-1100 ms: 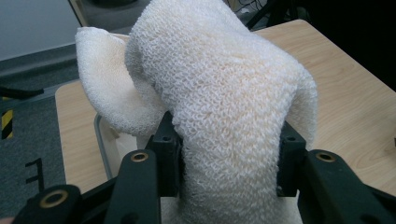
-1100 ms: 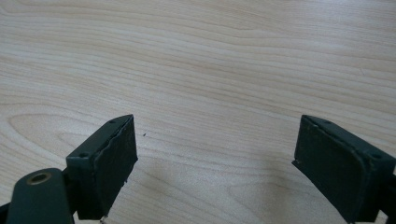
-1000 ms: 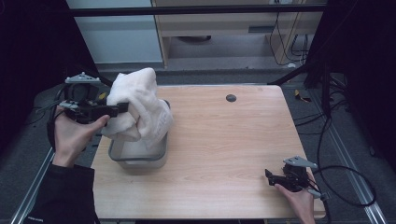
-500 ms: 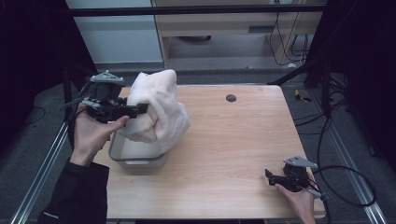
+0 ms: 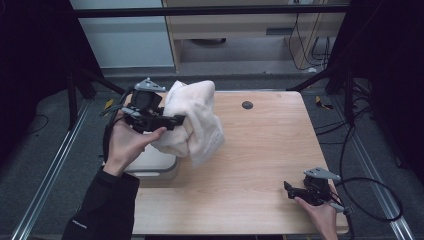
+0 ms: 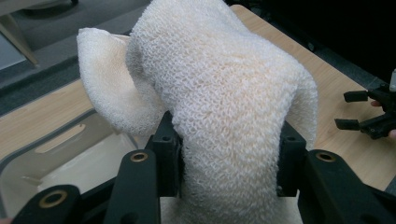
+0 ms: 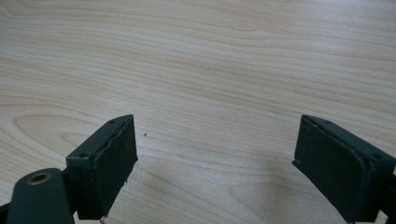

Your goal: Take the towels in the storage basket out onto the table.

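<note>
Wooden table [image 5: 260, 150] under me, dark room all around. My left gripper [image 5: 172, 121] has its jaws clamped on a thick cream towel [image 5: 196, 120], pads pressing into the bunched cloth from both sides, and I'm holding it up in the air with its lower end dangling over the tabletop just beside the white bin [image 5: 150, 162]. Over at the near right corner my right gripper [image 5: 290, 189] hangs low over bare wood, jaws spread wide and holding nothing. Farther back, a small dark hole [image 5: 247, 105] marks the tabletop.
</note>
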`<state>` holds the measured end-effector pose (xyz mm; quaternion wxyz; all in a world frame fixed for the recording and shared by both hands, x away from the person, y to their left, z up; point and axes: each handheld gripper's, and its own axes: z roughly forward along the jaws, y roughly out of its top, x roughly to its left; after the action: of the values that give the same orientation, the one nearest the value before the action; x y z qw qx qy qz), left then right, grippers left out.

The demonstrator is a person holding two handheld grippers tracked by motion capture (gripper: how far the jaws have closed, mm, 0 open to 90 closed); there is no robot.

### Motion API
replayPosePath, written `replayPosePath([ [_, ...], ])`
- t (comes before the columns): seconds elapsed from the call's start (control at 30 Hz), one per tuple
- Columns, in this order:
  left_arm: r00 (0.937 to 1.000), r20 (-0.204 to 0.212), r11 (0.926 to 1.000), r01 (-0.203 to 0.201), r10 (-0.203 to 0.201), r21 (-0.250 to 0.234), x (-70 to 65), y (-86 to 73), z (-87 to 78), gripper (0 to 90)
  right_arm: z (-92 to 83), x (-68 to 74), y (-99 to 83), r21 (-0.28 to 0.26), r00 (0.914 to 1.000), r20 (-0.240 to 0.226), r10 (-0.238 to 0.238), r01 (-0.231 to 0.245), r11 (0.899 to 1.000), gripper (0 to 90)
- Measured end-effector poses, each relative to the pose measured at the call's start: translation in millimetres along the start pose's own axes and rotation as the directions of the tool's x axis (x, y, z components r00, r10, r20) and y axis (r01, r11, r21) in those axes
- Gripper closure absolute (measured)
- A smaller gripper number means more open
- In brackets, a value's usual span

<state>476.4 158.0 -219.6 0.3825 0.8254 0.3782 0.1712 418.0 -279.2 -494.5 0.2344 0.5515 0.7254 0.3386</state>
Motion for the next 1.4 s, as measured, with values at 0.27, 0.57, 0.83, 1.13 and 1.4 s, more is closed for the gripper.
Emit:
replayPosePath([
  [0.27, 0.9989, 0.036, 0.9992, -0.031, 0.03, 0.024, -15.9, 3.4, 24.3, 54.7, -0.9, -0.3, 0.3, -0.004, 1.0, -0.001, 0.006, -0.006, 1.0, 12.9],
  [0.57, 0.9964, 0.066, 0.9968, -0.057, 0.054, 0.055, -32.0, 5.6, 50.7, 54.6, -1.1, -0.7, 0.6, -0.008, 1.0, 0.0, 0.008, -0.008, 1.0, 12.7],
  [0.83, 0.9939, 0.089, 0.9957, -0.07, 0.064, 0.06, -45.9, 2.8, 75.9, 54.5, -1.0, -1.4, 1.0, -0.012, 1.0, 0.001, 0.001, -0.001, 1.0, 12.7],
  [1.13, 0.9928, 0.105, 0.9944, -0.065, 0.056, 0.083, -54.1, -7.7, 108.9, 54.1, -0.6, -1.5, 0.8, -0.013, 1.0, 0.001, -0.004, 0.004, 1.0, 12.5],
  [1.4, 0.9918, 0.124, 0.9941, -0.042, 0.029, 0.1, -54.8, -22.5, 135.4, 53.3, -0.2, -1.3, 0.8, -0.011, 1.0, 0.003, -0.003, 0.003, 1.0, 12.4],
])
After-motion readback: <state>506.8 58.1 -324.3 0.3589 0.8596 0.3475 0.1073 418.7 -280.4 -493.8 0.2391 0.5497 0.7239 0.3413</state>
